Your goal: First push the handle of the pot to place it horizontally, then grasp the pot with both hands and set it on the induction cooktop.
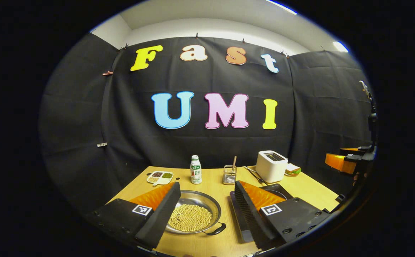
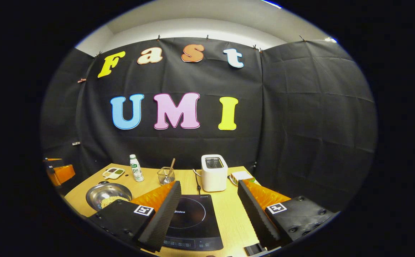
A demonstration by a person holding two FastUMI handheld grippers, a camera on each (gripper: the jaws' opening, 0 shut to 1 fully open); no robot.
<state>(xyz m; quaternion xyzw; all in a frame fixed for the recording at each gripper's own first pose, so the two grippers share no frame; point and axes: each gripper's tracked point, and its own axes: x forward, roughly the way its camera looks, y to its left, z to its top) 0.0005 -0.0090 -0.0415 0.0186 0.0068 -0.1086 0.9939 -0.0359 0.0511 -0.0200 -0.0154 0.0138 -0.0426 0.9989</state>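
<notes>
In the left gripper view, the left gripper (image 1: pixel 204 210) hangs above the near edge of the wooden counter (image 1: pixel 311 189) with its fingers spread wide apart and nothing between them. Just beyond them sits the steel pot (image 1: pixel 202 200), shallow and holding a heap of pale beans (image 1: pixel 189 217), its dark handle (image 1: pixel 217 229) pointing toward the near right. To the pot's right, apart from it, lies the black induction cooktop (image 2: pixel 193 221); in the right gripper view the right gripper (image 2: pixel 209 214) hovers over it, fingers likewise wide apart and holding nothing, with the pot off to the left. Farther back stand a divided dish (image 1: pixel 160 177) of beans, a small drink bottle (image 1: pixel 195 170), a wire basket (image 1: pixel 229 174) with a stick in it, a white toaster (image 1: pixel 271 166) and a sandwich (image 1: pixel 293 169) beside it
</notes>
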